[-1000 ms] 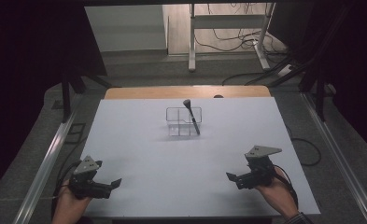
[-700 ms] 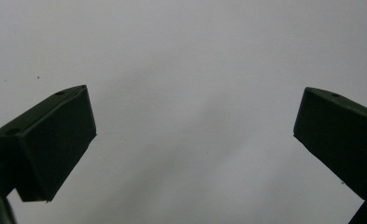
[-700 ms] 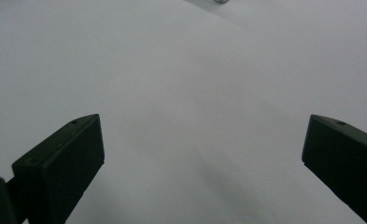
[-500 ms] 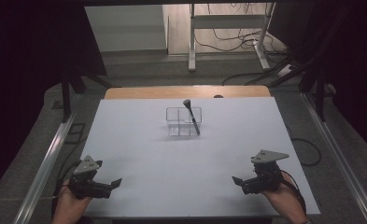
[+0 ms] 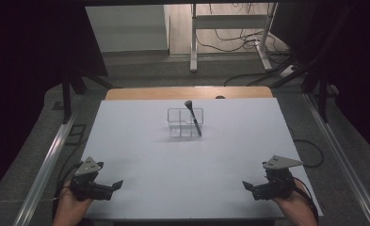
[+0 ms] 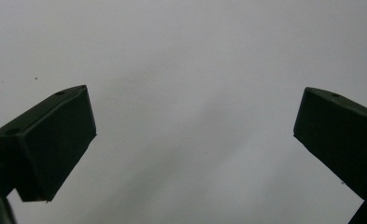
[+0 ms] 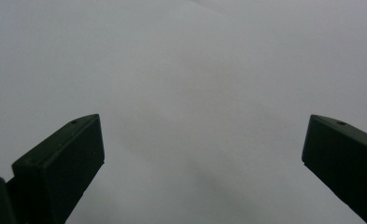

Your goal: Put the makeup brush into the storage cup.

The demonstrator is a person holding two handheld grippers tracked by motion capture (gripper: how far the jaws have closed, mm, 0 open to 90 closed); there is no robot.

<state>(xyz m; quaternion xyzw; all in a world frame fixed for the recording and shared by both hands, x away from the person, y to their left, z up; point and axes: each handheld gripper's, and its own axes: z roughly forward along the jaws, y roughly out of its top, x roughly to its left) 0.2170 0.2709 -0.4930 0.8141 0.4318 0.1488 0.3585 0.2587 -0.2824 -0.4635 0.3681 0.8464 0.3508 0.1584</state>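
High view: the left gripper (image 5: 116, 184) was held at the near left corner of the white table (image 5: 182, 165), its jaws pointed right along the near edge. The right gripper (image 5: 246, 186) was held at the near right corner, jaws pointed left, just inside the table's right edge. Both were kept low over the surface, well apart from each other, and a broad bare stretch of white top was left between them.

Toward the far middle of the table a clear plastic organizer (image 5: 185, 122) was seen, divided into compartments. A black brush (image 5: 194, 118) was leaned in its right part, head up and tilted toward the far side. The organizer was set well back from the far edge, where a strip of wooden tabletop (image 5: 140, 93) was exposed, and well apart from both grippers, with open room on every side.

Left gripper view: the jaws were spread wide, with nothing but white surface (image 6: 190, 93) between them. Right gripper view: the jaws were likewise spread wide over bare white surface (image 7: 195, 93), nothing gripped.
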